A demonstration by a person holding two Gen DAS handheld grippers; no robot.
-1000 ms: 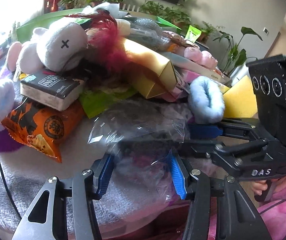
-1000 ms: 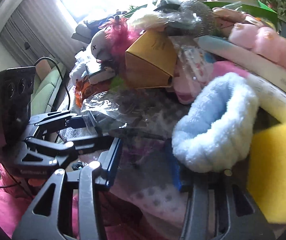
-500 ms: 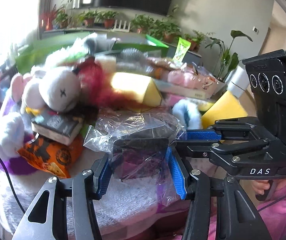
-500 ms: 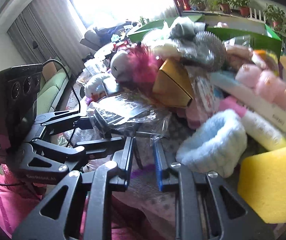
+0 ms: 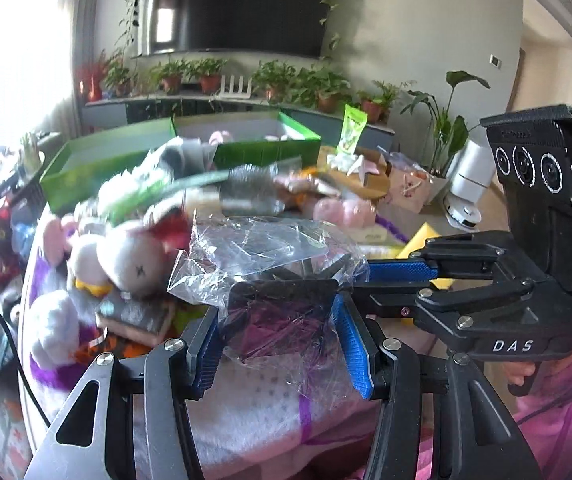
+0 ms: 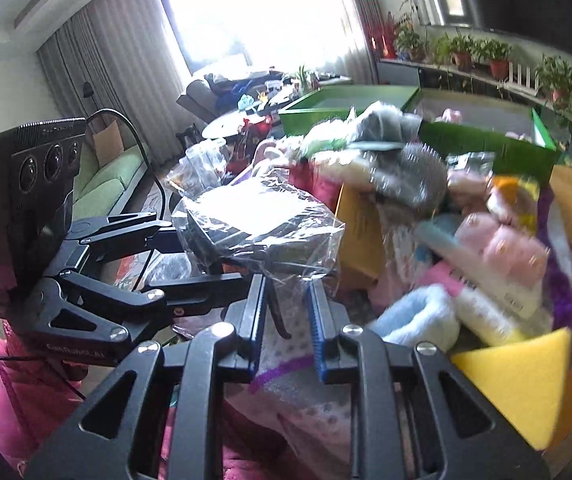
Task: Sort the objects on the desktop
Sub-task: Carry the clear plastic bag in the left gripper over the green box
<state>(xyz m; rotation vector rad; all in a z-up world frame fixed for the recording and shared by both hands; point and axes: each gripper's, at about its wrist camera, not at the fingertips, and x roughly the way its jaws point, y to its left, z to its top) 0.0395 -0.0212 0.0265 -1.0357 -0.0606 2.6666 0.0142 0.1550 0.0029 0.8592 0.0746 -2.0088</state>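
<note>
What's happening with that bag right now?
Both hand-held grippers are on the clear plastic bag with a dark item inside. The left hand-held gripper clamps the dark item through the plastic; the right hand-held gripper has closed on the bag's lower edge. The bag is held above the toy pile, before the green boxes.
</note>
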